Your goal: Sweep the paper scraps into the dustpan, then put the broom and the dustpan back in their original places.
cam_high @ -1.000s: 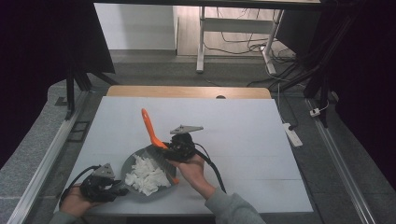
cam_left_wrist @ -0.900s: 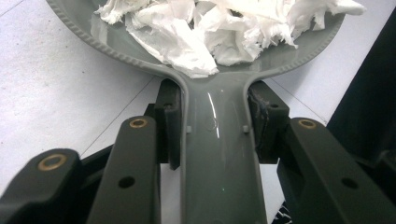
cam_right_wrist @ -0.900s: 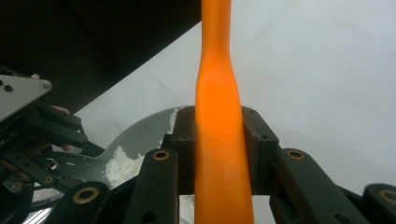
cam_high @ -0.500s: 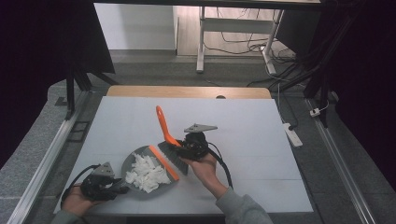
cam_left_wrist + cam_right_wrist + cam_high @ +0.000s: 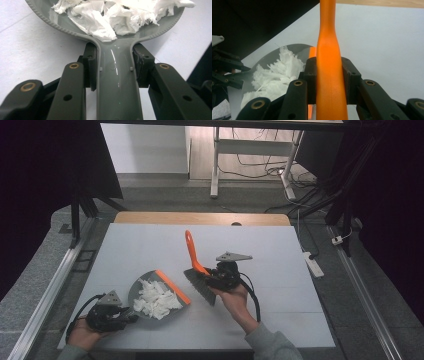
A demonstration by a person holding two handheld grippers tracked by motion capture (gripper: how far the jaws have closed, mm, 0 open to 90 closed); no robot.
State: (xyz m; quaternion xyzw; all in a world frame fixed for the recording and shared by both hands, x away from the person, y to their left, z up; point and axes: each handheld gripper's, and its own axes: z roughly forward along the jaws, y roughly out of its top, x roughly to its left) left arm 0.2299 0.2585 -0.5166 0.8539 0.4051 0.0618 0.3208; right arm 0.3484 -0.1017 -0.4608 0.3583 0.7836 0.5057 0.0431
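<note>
The left gripper (image 5: pixel 122 318) is clamped on the grey handle of the dustpan (image 5: pixel 150 292), both pads pressing the handle's sides in the left gripper view. The dustpan rests flat on the counter (image 5: pixel 280 250) near its front left, with a heap of torn white paper (image 5: pixel 155 301) piled inside it and its orange lip (image 5: pixel 172 286) facing the brush. The right gripper (image 5: pixel 212 275) is clenched on the orange handle of the brush (image 5: pixel 192 255), which stands tilted, the dark bristles (image 5: pixel 200 285) just beside the pan's lip but apart from it.

Judgement: sweeping looks complete, as no scraps are visible on the counter around the pan; the step in hand appears to be taking the brush clear of the pan.

Recommendations:
- Keep the brush off the paper so bristles drag nothing back out.
- Hold the dustpan level and still; the heap sits high and loose, and any tilt toward the lip could spill it.
- Maintain firm grip on both handles; the pan handle is smooth and glossy and may slip.
</note>
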